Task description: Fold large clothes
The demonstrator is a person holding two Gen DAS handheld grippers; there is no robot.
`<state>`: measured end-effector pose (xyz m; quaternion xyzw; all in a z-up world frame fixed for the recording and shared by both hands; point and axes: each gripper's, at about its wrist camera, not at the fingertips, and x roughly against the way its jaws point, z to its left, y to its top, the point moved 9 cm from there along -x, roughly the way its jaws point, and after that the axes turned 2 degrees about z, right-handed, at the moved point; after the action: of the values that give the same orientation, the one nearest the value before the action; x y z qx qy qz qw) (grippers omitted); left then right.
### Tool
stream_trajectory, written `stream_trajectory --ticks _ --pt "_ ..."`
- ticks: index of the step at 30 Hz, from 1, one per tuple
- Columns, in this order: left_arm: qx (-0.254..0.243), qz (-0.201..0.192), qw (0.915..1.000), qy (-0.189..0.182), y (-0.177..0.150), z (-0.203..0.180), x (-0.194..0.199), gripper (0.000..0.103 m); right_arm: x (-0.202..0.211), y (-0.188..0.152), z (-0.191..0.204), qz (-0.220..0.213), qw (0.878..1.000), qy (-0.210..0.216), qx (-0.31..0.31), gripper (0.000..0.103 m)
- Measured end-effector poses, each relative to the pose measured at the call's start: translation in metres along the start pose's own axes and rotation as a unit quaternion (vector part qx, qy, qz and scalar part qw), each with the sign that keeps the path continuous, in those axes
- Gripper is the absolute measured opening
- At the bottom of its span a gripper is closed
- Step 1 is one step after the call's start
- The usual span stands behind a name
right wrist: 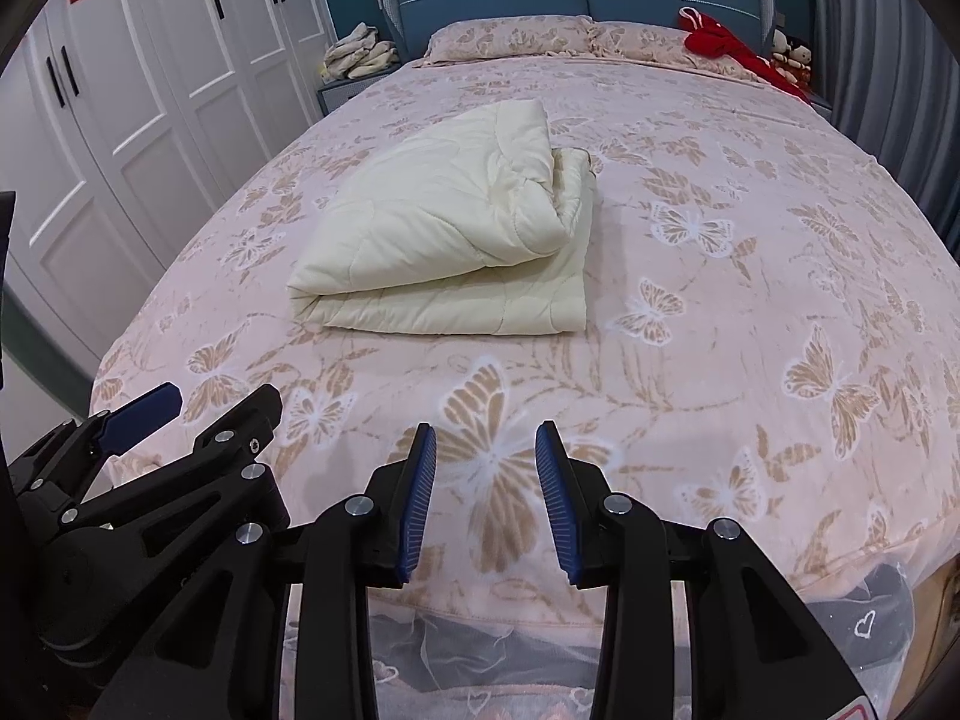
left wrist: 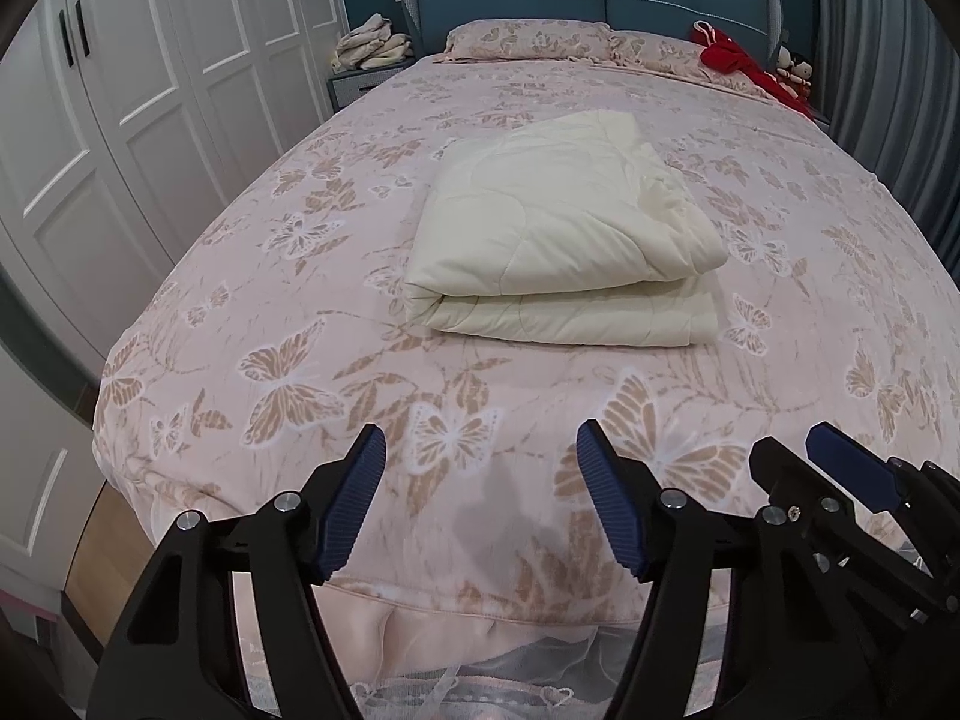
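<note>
**Quilt folded, both tongs empty at the foot of the bed**

Here's the cream quilted comforter (left wrist: 564, 234), sitting in the middle of the bed (left wrist: 240, 324) as a thick, layered rectangle. Rounded fold faces the foot of the bed, and from the right wrist view the far right corner looks bunched and puffed rather than crisp. Judging by that compact stack, the folding looks essentially done; what might remain is a tidy-up of that loose corner, or one more fold if a smaller bundle is wanted.

Now the tools. The left tongs (left wrist: 480, 504) hover over the butterfly-print bedspread near the foot edge, spread wide, nothing between the blue pads, no cloth touched. The right tongs (right wrist: 485, 498) sit just beside them, parted too but with a narrower gap, also empty and clear of the bedspread as far as the view shows. Both are well apart from the comforter.

Up at the headboard: patterned pillows (left wrist: 528, 39) and a red garment (left wrist: 735, 57), untouched.
</note>
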<state>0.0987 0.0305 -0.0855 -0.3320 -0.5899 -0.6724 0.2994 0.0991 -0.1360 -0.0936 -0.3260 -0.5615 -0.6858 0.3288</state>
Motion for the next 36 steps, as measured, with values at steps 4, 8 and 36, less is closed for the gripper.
stream_trajectory --ticks 4,8,36 --pt "0.004 0.000 1.0000 0.000 0.000 0.001 0.000 0.064 0.000 0.002 0.001 -0.003 1.000 -0.003 0.001 0.037" --pt "0.008 -0.001 1.0000 0.002 0.002 0.004 0.002 0.063 0.002 0.003 0.003 -0.005 1.000 -0.005 0.004 0.037" --pt "0.043 -0.026 0.9985 0.022 0.008 0.025 0.013 0.094 0.014 0.008 -0.025 -0.037 0.998 -0.047 -0.030 0.080"
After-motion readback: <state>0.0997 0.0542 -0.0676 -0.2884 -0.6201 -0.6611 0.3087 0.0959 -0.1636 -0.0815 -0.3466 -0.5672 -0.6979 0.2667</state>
